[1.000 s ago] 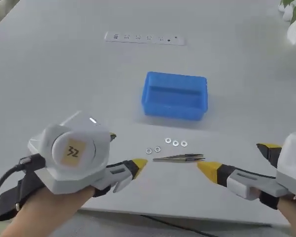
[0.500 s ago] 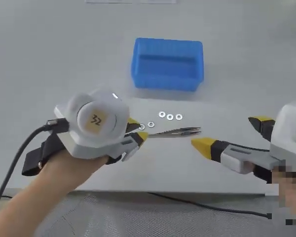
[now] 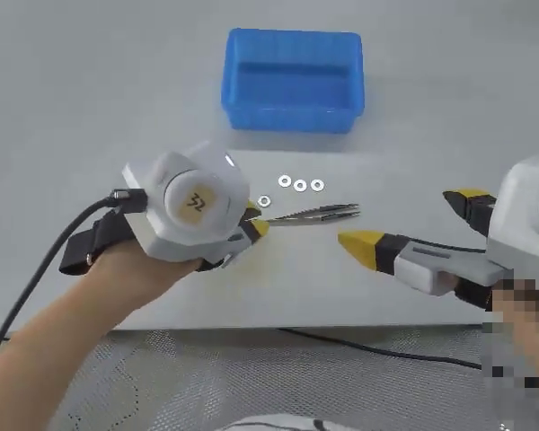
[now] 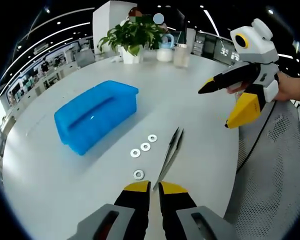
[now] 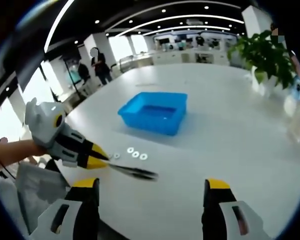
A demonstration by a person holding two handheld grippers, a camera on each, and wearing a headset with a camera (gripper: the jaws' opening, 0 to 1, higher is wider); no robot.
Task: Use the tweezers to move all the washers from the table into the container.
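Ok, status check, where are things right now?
Left hand-held gripper shut on the tweezers, near end. Right hand-held gripper open, holding nothing. Four washers on the table, short of the container. Nothing in the way.

**Left claw nips the tweezers**

The left claw (image 4: 155, 189) has its two yellow tips close together on the end of the tweezers (image 4: 171, 150). Four washers (image 4: 145, 146) lie on the white table (image 4: 200, 85) just beside them. The blue container (image 4: 106, 112) sits further back. The right claw (image 4: 213, 109) hangs over the table with its tips spread wide.
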